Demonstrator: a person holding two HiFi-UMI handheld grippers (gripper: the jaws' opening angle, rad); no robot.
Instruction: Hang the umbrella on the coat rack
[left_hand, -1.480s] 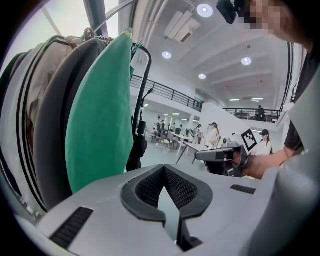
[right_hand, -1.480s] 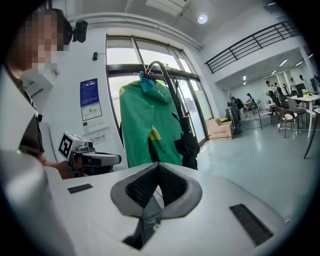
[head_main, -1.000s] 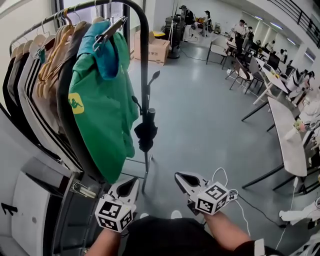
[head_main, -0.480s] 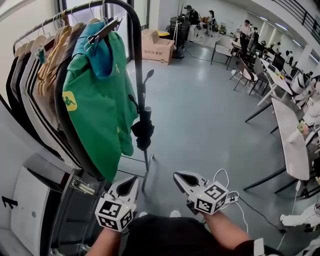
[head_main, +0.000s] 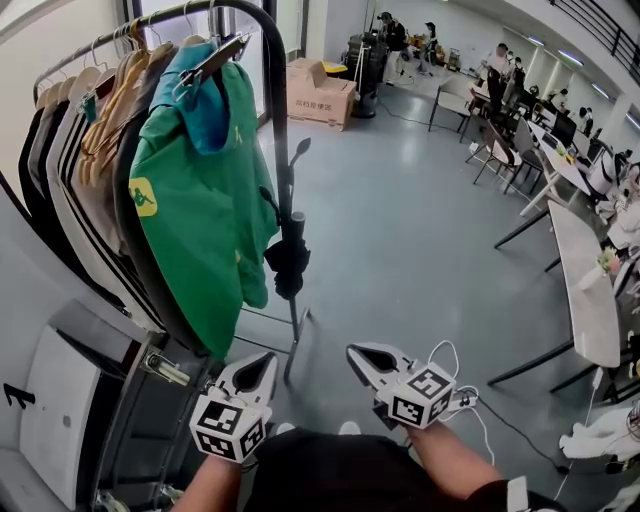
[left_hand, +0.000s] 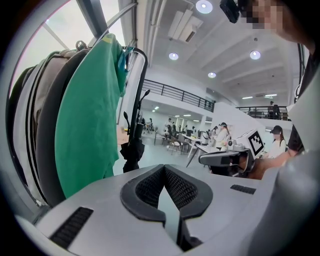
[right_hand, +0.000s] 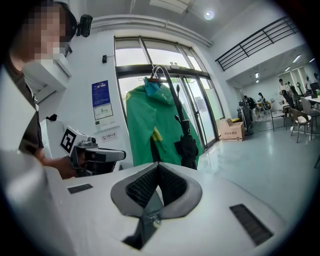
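a: where's the umbrella (head_main: 289, 262) now?

b: we see it folded, black, hanging against the upright post of the coat rack (head_main: 279, 120), just right of the green shirt (head_main: 195, 220) and clear of the floor (head_main: 420, 250). how it is hooked there is too small for us to make out.

a: what has changed in the last second?

b: very little. across the head views it keeps the same place on the post, with no sag or swing that we can see. only our view has drifted a touch, so the rack sits slightly differently in frame.

a: and the tongs?

b: both are closed on nothing. the left gripper (head_main: 267, 359) has its pads meeting at the tip with nothing between them, and the right gripper (head_main: 356, 351) likewise. both sit near us, low in the head view, well apart from the umbrella at the far post, and they have hardly stirred.

a: so what does that mean for the job?

b: we judge the hanging is done: the umbrella holds on the rack with neither gripper touching it.
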